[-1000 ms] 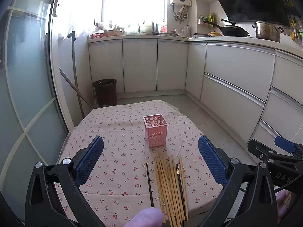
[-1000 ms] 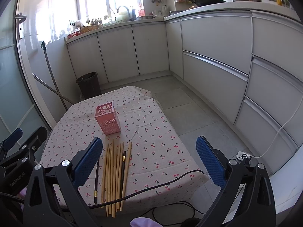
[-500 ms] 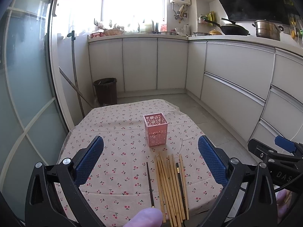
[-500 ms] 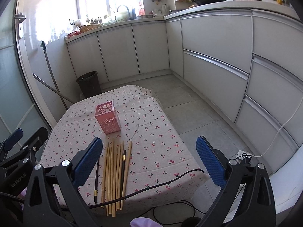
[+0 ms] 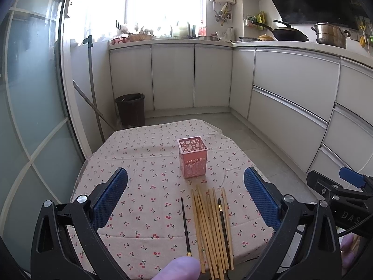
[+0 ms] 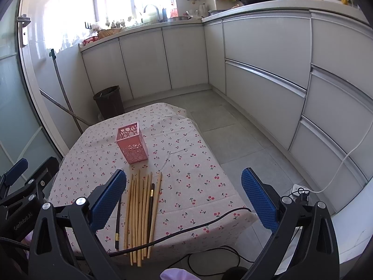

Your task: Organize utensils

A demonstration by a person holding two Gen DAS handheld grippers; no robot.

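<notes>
- Chopsticks (image 5: 211,228) in the left wrist view lie in a loose bundle on the near part of the cherry-print tablecloth (image 5: 144,163), long axes running away from the camera toward the pink holder (image 5: 193,156), which stands upright just beyond their far tips, apart from them.
- One dark chopstick (image 5: 184,225) lies alone just left of the bundle; another dark one (image 5: 223,224) sits among the wooden ones at the right.
- Left gripper (image 5: 185,196) hovers above the table with its blue pads spread wide and nothing between them — the bundle lies below and slightly right of its centre line, roughly parallel to the fingers.
- In the right wrist view the same bundle (image 6: 142,212) lies left of centre, close under the left-hand pad, with the lone dark stick (image 6: 118,221) partly hidden behind that pad; the holder (image 6: 132,142) stands beyond.
- Right gripper (image 6: 184,193) is likewise wide open and empty, over bare cloth right of the bundle. A black cable (image 6: 198,225) crosses the sticks' near ends at the table edge.
- Judged from both views, the left gripper sits more squarely over the sticks; since they lie along the fingers, closing across one would likely call for a wrist turn, though the pads could close sideways on the bundle as it is.
</notes>
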